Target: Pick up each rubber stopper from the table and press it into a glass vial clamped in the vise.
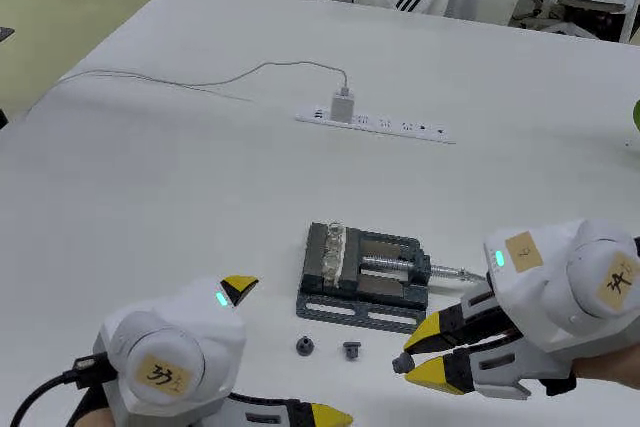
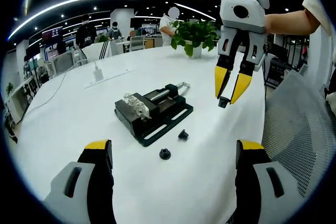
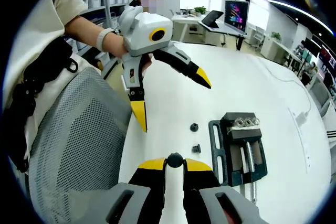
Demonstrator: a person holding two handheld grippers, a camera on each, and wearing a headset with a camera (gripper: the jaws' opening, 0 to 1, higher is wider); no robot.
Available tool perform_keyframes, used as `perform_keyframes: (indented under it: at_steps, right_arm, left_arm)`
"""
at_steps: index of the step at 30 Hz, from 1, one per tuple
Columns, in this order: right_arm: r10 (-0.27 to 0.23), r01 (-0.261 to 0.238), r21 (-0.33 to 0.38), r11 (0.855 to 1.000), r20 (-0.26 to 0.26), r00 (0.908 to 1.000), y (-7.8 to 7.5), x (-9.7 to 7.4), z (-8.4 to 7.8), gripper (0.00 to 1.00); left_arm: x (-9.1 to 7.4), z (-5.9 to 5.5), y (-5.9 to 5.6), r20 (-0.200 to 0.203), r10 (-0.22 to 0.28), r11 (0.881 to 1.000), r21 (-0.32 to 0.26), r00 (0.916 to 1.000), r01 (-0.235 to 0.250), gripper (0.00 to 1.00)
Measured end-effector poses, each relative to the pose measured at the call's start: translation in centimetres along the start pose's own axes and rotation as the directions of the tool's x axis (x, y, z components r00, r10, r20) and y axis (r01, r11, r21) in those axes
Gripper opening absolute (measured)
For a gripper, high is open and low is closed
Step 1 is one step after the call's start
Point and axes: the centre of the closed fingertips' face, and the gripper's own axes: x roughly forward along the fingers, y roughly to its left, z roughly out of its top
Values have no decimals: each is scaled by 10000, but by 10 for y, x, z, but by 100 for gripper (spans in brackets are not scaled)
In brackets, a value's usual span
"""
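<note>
Left gripper [image 1: 285,352], nearest, jaws wide apart and empty; two loose rubber stoppers [image 1: 305,347] on the white table [image 1: 200,167] just before the vise [image 1: 385,282], which clamps glass vials [image 1: 333,247]; right gripper [image 1: 415,355] pinching a third stopper [image 3: 175,159].

Black vise [image 1: 362,282]; grey stopper [image 3: 175,159]; white table [image 1: 200,177]

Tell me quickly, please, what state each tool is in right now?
Left tool: open, holding nothing.
Right tool: closed on a rubber stopper.
</note>
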Motion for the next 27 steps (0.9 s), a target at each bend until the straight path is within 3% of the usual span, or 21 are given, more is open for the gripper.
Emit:
perform_keyframes:
  at_steps: [16, 27]
  right_arm:
    - [184, -242, -874, 9959, -664, 9976, -28, -1, 17, 8]
    - [230, -501, -1696, 9842, -1577, 9872, -59, -1, 23, 8]
  left_arm:
    - [-7, 1, -1, 114, 115, 9998, 157, 9999, -116, 94]
    - [-3, 8, -2, 295, 77, 9997, 230, 9995, -84, 92]
